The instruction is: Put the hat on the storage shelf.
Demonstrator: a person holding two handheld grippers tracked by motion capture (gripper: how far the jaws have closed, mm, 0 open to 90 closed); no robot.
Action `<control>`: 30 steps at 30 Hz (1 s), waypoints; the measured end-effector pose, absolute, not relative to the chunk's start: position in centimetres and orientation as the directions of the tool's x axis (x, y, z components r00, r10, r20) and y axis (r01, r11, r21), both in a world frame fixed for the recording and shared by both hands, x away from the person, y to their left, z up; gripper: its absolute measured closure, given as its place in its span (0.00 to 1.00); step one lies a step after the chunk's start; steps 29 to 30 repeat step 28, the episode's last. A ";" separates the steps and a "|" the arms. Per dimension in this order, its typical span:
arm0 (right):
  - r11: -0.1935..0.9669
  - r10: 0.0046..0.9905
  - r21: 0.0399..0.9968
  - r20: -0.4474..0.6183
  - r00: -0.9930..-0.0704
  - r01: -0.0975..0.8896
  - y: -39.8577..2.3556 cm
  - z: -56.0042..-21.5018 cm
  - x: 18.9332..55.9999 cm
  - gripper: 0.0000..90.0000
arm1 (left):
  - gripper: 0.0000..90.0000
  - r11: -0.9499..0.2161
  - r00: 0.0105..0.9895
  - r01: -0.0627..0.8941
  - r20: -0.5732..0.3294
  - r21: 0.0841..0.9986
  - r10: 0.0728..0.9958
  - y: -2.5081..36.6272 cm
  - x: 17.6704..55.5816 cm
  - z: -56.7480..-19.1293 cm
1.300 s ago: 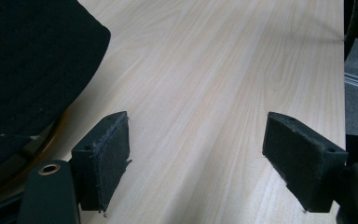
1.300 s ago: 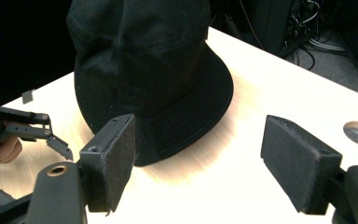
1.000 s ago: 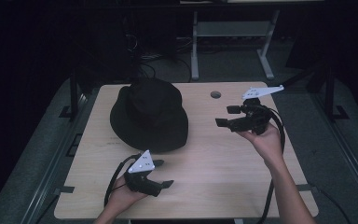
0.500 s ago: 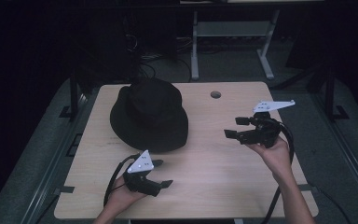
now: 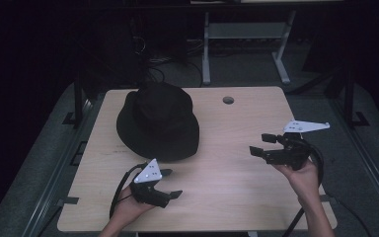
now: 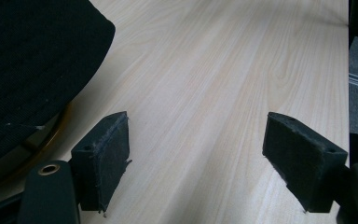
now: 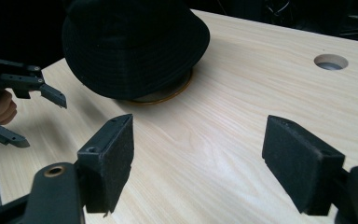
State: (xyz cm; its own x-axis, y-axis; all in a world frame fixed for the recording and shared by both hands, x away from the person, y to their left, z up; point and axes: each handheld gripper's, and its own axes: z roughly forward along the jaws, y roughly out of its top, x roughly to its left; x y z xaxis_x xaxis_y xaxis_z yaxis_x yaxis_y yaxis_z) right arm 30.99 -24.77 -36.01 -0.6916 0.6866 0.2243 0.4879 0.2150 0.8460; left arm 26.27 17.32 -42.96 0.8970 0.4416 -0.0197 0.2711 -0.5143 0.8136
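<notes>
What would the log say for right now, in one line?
left gripper: open, near hat brim | right gripper: open, empty | black hat: on table, untouched

Dim overall with light falling only on the pale table, surroundings near black, black hat losing all detail in the high view, soft shadow under its brim, mild sheen on the wood in the gripper views, near jaws slightly soft.
</notes>
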 end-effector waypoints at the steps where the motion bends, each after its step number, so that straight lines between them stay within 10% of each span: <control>1: 0.209 0.688 0.847 0.228 -0.689 0.489 -25.0 -36.1 30.8 0.27 | 0.25 -0.515 0.897 0.270 -0.018 0.813 0.442 17.3 26.3 -43.0; 30: 0.188 0.710 0.844 0.236 -0.664 0.502 -27.4 -42.1 23.6 0.24 | 0.25 -0.472 0.886 0.292 -0.049 0.832 0.462 17.9 26.2 -42.7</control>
